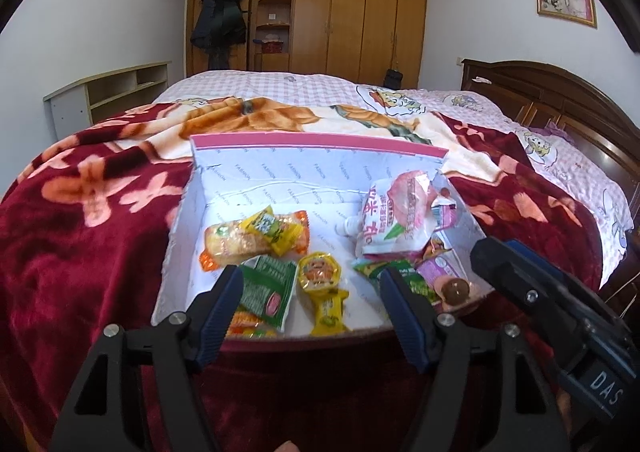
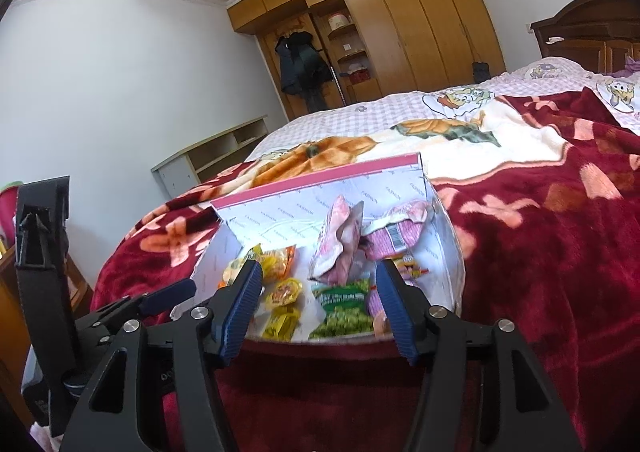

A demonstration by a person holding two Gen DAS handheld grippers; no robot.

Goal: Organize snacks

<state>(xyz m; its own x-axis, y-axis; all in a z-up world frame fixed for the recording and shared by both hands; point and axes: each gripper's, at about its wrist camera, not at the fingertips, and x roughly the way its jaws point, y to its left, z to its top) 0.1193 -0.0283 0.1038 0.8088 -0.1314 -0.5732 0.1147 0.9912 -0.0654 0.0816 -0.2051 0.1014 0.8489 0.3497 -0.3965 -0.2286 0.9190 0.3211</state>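
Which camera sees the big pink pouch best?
The left wrist view: the pink pouch faces it, printed front and white cap showing, in the box. The right wrist view catches it edge-on and crumpled, its print unreadable.

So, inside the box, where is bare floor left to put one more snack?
Bare patches in the box: the far strip between the orange packet and pink pouch, and the near floor right of the yellow candy. The right corner is crowded.

Box (image 1: 312,164): white, grey lettering, pink rim. Blanket (image 1: 88,212): dark red, peach flowers. Sheet (image 1: 280,86): pink-white check. Snack packs: yellow (image 1: 326,294), green (image 1: 268,290), pink-white pouch (image 1: 396,218). Gripper pads (image 1: 218,312): blue, ribbed.
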